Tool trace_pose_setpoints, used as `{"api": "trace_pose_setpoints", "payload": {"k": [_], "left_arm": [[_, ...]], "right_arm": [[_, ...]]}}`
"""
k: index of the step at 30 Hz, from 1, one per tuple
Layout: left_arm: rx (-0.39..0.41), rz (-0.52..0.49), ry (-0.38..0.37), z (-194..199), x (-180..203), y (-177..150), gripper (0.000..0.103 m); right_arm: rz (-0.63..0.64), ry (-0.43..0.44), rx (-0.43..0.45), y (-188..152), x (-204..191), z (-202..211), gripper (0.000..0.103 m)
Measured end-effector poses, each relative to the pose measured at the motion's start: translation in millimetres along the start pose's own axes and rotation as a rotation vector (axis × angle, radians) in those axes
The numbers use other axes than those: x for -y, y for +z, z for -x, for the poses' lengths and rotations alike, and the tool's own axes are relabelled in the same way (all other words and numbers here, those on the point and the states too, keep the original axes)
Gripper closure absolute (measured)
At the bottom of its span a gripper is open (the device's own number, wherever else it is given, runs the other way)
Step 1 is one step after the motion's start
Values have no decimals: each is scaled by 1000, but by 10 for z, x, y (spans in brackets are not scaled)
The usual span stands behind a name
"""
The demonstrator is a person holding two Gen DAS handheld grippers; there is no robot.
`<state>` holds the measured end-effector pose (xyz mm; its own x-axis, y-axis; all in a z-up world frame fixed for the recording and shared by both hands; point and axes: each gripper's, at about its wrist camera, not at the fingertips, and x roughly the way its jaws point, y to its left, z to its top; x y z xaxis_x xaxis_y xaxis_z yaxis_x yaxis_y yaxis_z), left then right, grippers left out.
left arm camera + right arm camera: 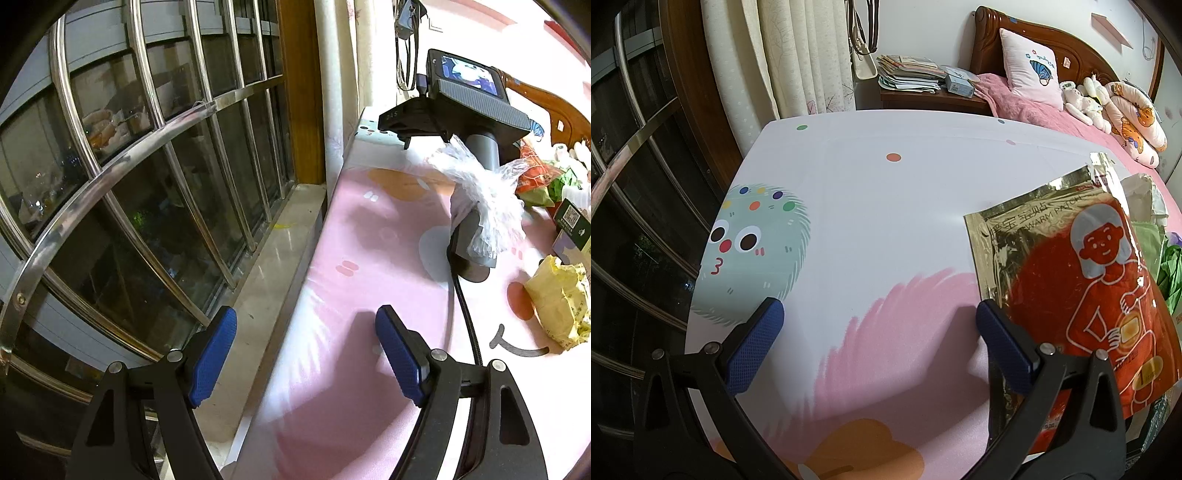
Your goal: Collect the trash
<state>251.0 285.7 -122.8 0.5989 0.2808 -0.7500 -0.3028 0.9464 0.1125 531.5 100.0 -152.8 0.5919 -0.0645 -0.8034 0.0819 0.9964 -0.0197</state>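
Left wrist view: barred window [147,177] at left, its glass dark and the outdoors hard to make out; the left tool [306,354] hangs with its blue pads apart and empty over the edge of the pink printed surface [369,240]. Right of it, well apart, a crumpled clear plastic bag [484,199] hides part of a grey camera stand [476,254]; a yellow wrapper [561,302] lies farther right, cut off by the frame edge.

Right wrist view: the right tool [879,332] also has its pads spread, nothing between them. A red and gold warm patch packet [1089,280] lies on the surface just beside the right-hand pad, its lower corner hidden behind the tool's arm; contact cannot be judged.
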Motion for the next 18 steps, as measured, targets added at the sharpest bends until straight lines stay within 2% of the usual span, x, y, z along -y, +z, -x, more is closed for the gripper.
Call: {"api": "trace_pose_setpoints", "payload": {"k": [14,18], "left_arm": [[16,-28,28,23,38,5,25],[13,-15,13,18,11,6,25]], "right_arm": [[0,0,0,-2,1,3,0],[0,0,0,-1,2,3,0]]}}
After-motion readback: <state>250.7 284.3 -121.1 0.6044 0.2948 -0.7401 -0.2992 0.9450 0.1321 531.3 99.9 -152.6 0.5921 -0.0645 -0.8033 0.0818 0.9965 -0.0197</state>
